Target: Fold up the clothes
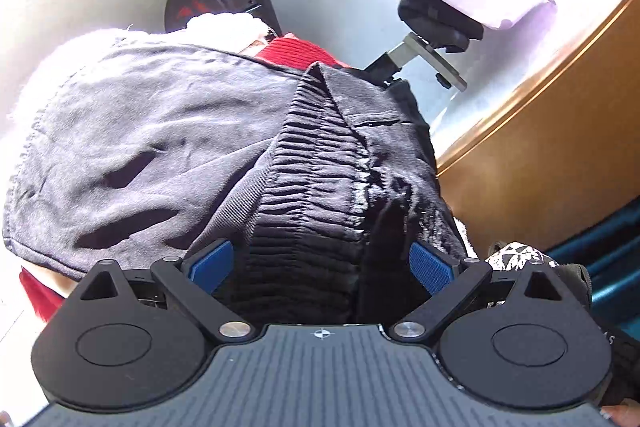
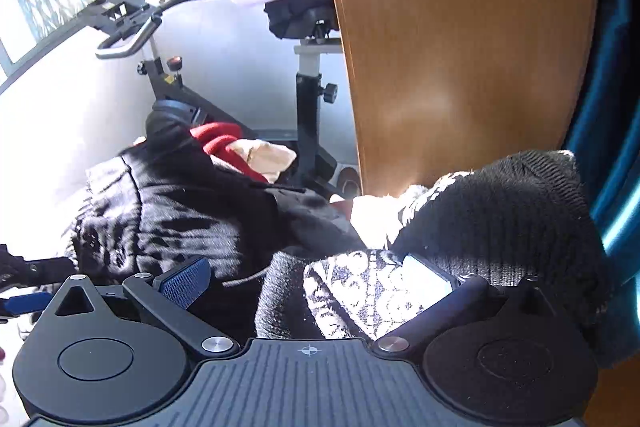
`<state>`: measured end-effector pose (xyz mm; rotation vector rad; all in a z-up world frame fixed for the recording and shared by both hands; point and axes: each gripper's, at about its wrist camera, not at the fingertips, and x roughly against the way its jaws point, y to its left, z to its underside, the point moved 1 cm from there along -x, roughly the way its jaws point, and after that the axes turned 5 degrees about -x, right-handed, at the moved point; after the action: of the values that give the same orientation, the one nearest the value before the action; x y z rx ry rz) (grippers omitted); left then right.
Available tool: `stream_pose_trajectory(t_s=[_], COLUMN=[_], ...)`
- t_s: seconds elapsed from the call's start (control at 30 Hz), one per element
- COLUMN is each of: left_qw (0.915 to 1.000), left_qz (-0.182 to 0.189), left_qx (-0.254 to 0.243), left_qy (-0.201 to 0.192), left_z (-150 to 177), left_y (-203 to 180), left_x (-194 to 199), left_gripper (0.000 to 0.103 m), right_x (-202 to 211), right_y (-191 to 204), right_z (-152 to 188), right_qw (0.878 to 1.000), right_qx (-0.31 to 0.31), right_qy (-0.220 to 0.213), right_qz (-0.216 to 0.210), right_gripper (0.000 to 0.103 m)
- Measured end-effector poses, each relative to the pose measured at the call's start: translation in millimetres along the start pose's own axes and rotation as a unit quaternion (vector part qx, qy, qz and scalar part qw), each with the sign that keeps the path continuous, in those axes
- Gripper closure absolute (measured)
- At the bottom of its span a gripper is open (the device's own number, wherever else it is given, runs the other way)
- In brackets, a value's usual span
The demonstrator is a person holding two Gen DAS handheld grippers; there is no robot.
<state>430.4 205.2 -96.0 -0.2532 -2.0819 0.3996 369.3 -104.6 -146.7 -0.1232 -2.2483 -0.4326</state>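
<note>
Looking at the left gripper (image 1: 320,265), you've got its blue pads spread wide with the ribbed waistband (image 1: 304,187) of the dark pants (image 1: 160,147) sitting right between them, nothing pinched yet. That band runs straight away from you along the fingers, so I'd guess you close on it here. Your right gripper (image 2: 308,277) is also spread apart, over a black-and-white knit (image 2: 360,291); the pants lie off to its left, so the left one is nearer. The pile sits beside an exercise bike (image 2: 308,99). No readable labels or writing anywhere that I can see.
</note>
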Motion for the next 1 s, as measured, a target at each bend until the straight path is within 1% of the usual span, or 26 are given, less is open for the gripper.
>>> stream_pose_trajectory(t_s=[0.07,0.1,0.17,0.27,0.3,0.37,0.43,0.5,0.57,0.63,0.7,0.73,0.83,0.9,1.0], left_qw=[0.9999,0.9999,0.9998,0.9995,0.9993,0.9989,0.9987,0.9988,0.9992,0.9995,0.9996,0.9997,0.9993,0.9985,0.9966], left_qz=[-0.008,-0.011,-0.014,-0.015,-0.015,-0.018,-0.019,-0.018,-0.014,-0.010,-0.007,-0.005,0.014,0.037,0.069], left_qx=[0.009,0.007,-0.002,-0.025,-0.031,-0.041,-0.044,-0.042,-0.036,-0.029,-0.026,-0.026,-0.034,-0.039,-0.045], left_qy=[0.008,0.011,0.015,0.015,0.016,0.017,0.017,0.015,0.011,0.007,0.004,0.003,-0.004,-0.006,-0.005], left_z=[3.8,6.1,9.7,12.2,12.4,13.6,14.1,14.1,13.6,13.0,12.7,12.8,13.7,15.7,23.4], left_y=[10.6,14.0,16.4,13.0,11.2,8.0,6.6,6.4,8.0,9.4,10.2,10.1,10.1,11.7,15.7], left_x=[-1.2,-1.1,-1.7,-2.7,-3.8,-5.9,-7.6,-8.3,-8.1,-8.0,-7.1,-6.2,-1.6,2.4,10.5], left_gripper=[0.006,0.006,0.006,0.004,0.004,0.002,0.002,0.001,0.001,0.001,0.001,0.001,0.001,0.002,0.002], right_x=[-24.8,-35.4,-51.2,-65.3,-71.4,-77.9,-78.1,-70.5,-55.9,-36.6,-18.8,-12.2,-2.6,-7.8,-18.9], right_y=[-6.7,-11.4,-21.2,-16.8,-13.8,-8.5,-5.0,-4.4,-7.6,-10.4,-6.5,-2.5,16.9,38.1,68.1], right_z=[11.8,17.2,30.7,43.0,45.8,47.2,44.0,39.7,35.5,32.0,29.5,28.5,19.3,17.6,18.7], right_qw=[0.999,0.998,0.997,0.993,0.990,0.987,0.987,0.989,0.992,0.995,0.995,0.995,0.996,0.990,0.977], right_qx=[-0.005,-0.012,-0.022,0.027,0.040,0.048,0.038,0.023,0.008,-0.002,0.005,0.016,0.064,0.123,0.199], right_qy=[0.024,0.037,0.033,0.010,0.010,0.010,0.016,0.020,0.015,-0.004,-0.031,-0.042,-0.067,-0.069,-0.078], right_qz=[0.042,0.054,0.069,0.114,0.131,0.151,0.157,0.146,0.123,0.101,0.091,0.084,0.018,-0.007,-0.015], right_gripper=[0.001,0.001,0.001,0.001,0.001,0.001,0.001,0.001,0.001,0.001,0.001,0.001,0.001,0.001,0.001])
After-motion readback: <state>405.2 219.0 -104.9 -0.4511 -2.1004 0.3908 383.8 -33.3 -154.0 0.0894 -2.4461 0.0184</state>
